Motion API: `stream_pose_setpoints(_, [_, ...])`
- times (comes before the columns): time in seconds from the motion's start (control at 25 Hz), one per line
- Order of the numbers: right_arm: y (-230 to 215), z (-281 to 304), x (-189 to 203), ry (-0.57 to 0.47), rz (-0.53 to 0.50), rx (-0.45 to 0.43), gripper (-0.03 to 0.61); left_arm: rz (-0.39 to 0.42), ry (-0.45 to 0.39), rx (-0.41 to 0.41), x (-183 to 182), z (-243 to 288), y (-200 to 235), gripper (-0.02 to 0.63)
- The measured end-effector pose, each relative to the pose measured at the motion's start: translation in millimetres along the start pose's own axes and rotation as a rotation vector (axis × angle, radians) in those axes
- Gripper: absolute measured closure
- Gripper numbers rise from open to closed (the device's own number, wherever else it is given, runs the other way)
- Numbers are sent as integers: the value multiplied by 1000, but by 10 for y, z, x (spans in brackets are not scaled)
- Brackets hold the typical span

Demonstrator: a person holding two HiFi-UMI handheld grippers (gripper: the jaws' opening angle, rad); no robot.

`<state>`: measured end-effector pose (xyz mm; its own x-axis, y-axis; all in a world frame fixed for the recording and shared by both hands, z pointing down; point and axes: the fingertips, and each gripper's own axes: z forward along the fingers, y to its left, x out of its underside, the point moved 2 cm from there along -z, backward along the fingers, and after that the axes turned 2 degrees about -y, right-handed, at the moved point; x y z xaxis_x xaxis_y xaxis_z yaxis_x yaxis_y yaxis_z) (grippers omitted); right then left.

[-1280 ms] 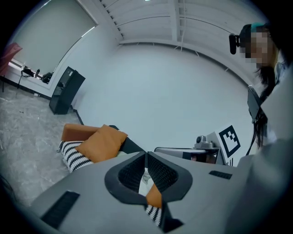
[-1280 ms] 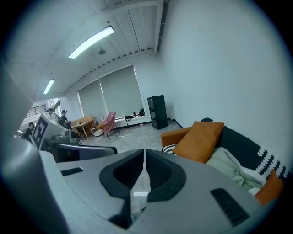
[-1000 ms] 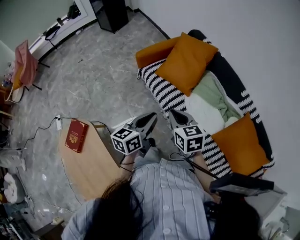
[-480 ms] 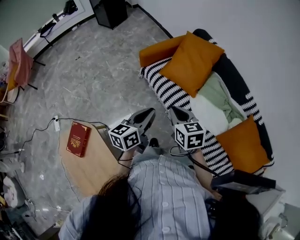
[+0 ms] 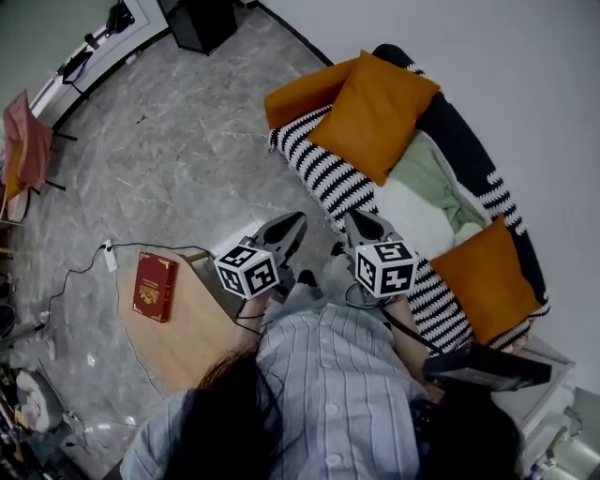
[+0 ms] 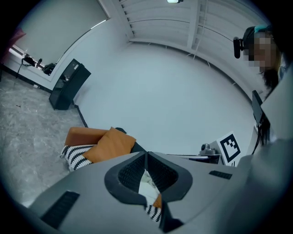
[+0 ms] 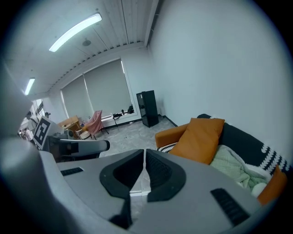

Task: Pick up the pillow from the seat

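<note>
An orange pillow (image 5: 373,111) leans on the left end of a black-and-white striped sofa (image 5: 323,178); it also shows in the left gripper view (image 6: 110,144) and the right gripper view (image 7: 200,139). A second orange pillow (image 5: 487,279) lies at the sofa's right end. A pale green blanket (image 5: 420,187) and a white cushion (image 5: 411,217) fill the seat between them. My left gripper (image 5: 291,228) and right gripper (image 5: 354,225) hang side by side above the floor just short of the sofa's front edge. Both are shut and hold nothing.
A low wooden table (image 5: 183,323) with a red book (image 5: 154,286) stands to my left, a cable (image 5: 84,267) trailing on the grey floor beside it. A black speaker (image 5: 202,21) stands at the far wall. A chair with pink cloth (image 5: 21,150) is far left.
The view has drifted slightly; the sofa sits a little higher and further left in the frame. Both grippers stay shut and keep their places side by side.
</note>
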<state>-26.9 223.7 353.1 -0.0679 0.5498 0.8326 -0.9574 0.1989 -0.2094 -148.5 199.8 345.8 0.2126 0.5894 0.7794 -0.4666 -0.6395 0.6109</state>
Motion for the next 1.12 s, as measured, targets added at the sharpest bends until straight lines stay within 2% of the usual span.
stream_pose_setpoints(0.28, [-383,280,-152,9,32,3,549,4,31,1,-71,405,120,604])
stream_pose_setpoints(0.68, [-1050,1063,-556,83,10,-57,549,-57,24,-90,-327,1230,660,604])
stream_pose_setpoints(0.92, [-1543,1503,-769,126,32,-78,549,-85,97,-122,-266,1817,864,604])
stream_pose_setpoints(1.12, [-1953,1685,-672,178,52,-87,549,-118,162,-147,-37,2137,935,604])
